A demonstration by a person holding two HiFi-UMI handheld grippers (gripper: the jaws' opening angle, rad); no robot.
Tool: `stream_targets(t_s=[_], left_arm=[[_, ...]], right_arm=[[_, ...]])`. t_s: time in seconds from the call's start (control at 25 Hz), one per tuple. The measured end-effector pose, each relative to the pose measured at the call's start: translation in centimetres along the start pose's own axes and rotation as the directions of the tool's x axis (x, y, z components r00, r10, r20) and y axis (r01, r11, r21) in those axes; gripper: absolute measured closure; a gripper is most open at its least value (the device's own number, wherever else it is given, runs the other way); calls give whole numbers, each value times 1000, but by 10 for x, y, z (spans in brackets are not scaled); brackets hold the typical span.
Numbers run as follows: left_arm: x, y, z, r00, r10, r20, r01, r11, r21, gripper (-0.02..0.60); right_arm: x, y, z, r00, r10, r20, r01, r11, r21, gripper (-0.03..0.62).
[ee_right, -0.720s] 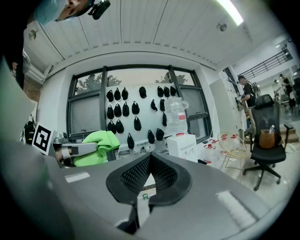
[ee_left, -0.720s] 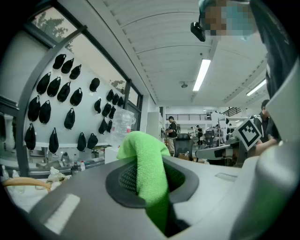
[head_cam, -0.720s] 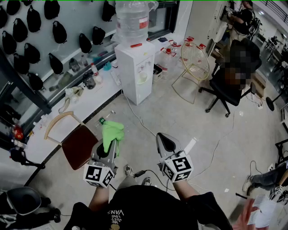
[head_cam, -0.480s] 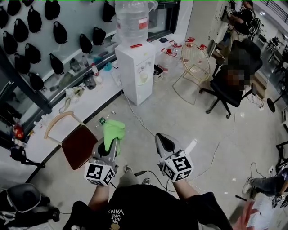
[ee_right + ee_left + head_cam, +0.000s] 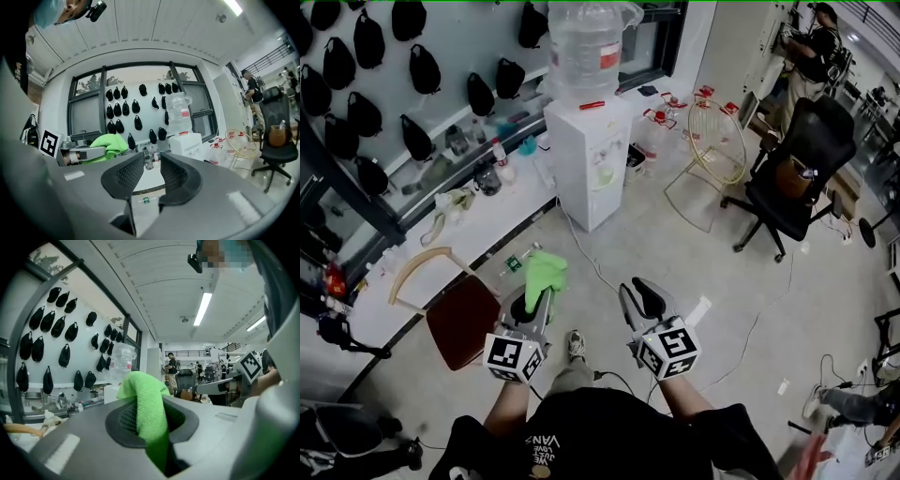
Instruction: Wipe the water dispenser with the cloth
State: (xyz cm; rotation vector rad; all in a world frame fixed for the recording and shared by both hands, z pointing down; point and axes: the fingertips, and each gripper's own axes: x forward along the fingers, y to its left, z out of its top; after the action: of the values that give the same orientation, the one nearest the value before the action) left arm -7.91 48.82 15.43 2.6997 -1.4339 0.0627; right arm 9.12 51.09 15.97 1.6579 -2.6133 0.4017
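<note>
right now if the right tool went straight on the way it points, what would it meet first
The right tool, jaws apart and empty, points over grey floor toward the low white ledge with bottles, just left of the white water dispenser. The ledge looks first in line, though depth is unclear.

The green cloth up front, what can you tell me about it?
The green cloth is lime-coloured, with a fine fuzzy weave like microfibre. It is pinched between the jaws of the left gripper, its free end bunched and flopping over beyond them. It is held in the air, well short of the water dispenser, touching nothing else.
</note>
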Motion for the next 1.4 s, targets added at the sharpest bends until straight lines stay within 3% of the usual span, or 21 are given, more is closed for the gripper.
stream_targets(t_s=[0.44, 0.8, 1.04, 1.4], left_arm=[[115, 98, 0, 996, -86, -34, 85, 996, -21, 528], [188, 133, -8, 985, -161, -58, 159, 987, -36, 528], [222, 149, -20, 989, -129, -76, 125, 991, -55, 528], [292, 171, -39, 995, 4, -103, -10, 999, -53, 528]], right_arm=[[130, -46, 32, 996, -87, 3, 86, 996, 23, 496], [185, -74, 24, 989, -144, -45, 147, 986, 75, 496], [222, -103, 21, 989, -123, -84, 130, 989, 72, 497], [286, -165, 35, 989, -1, -147, 7, 999, 43, 516]])
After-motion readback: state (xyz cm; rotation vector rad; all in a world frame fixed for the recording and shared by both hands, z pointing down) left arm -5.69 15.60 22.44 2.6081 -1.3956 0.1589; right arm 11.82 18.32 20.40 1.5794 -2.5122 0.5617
